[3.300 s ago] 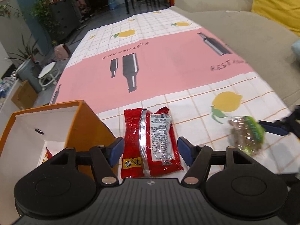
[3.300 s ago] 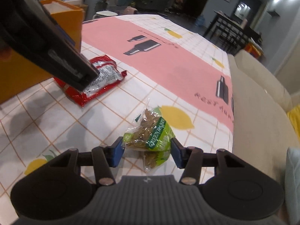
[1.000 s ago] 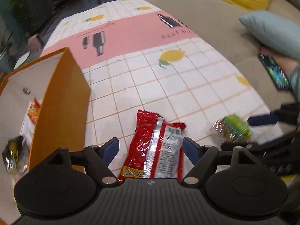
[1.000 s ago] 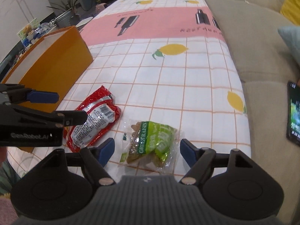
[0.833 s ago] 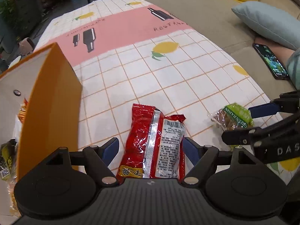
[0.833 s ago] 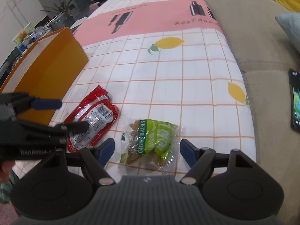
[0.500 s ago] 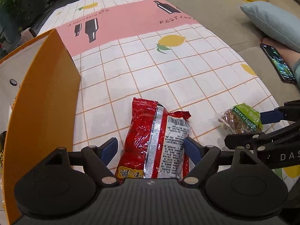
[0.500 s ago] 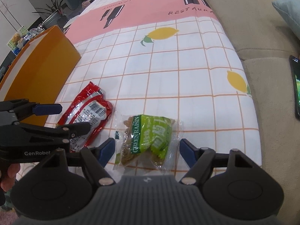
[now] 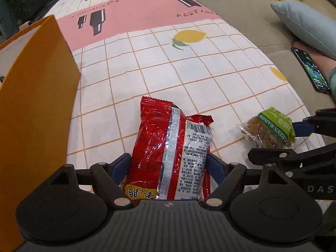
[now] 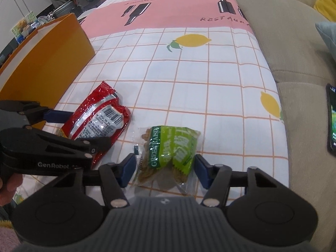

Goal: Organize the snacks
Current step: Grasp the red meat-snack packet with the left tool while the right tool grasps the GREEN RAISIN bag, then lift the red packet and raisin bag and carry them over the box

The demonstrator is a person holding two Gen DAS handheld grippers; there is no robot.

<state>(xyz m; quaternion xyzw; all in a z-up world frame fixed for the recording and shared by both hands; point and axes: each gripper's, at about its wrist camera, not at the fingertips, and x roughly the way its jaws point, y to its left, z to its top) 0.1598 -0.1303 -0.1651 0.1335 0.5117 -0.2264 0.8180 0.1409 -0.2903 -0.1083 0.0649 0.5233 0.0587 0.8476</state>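
At the bottom centre of the left wrist view, the left gripper [image 9: 168, 168] straddles the red snack packet [image 9: 170, 151] lying on the checked tablecloth [image 9: 159, 71], jaws spread wide and just closing slightly. Lower centre of the right wrist view, the right gripper [image 10: 163, 170], jaws just closing, brackets the green raisin bag [image 10: 170, 149]; whether its pads press it cannot be told. Far left stands the orange box [image 10: 48, 63].

Two wrist cameras look steeply down, close over the table [image 9: 210, 67]. Both views share the red packet [image 9: 168, 147], green packet [image 10: 174, 147] and orange box [image 10: 46, 63].
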